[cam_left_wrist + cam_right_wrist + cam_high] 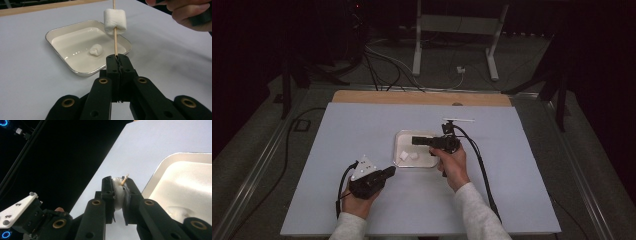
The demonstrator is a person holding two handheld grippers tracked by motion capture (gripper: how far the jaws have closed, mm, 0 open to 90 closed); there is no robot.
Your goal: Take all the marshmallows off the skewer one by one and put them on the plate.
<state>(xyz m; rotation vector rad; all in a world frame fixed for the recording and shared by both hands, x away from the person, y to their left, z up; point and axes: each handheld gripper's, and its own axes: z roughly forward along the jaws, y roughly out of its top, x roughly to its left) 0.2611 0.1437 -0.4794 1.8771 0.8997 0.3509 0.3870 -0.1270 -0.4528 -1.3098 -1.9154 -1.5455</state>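
Left gripper (117, 58) clamps the base of a wooden skewer (115, 37) piercing a marshmallow (115, 21). Right gripper (120, 185) squeezes that marshmallow above the white tray (75, 31).

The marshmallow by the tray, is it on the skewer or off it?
On. The skewer runs through the marshmallow, its end held in the shut left gripper.

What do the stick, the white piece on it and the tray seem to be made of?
Stick: thin, pale, matt, probably bamboo or wood. White piece: soft, powdery, pillow-shaped, likely marshmallow. Tray: glossy cream with a silvery rim, perhaps enamelled metal or glazed ceramic.
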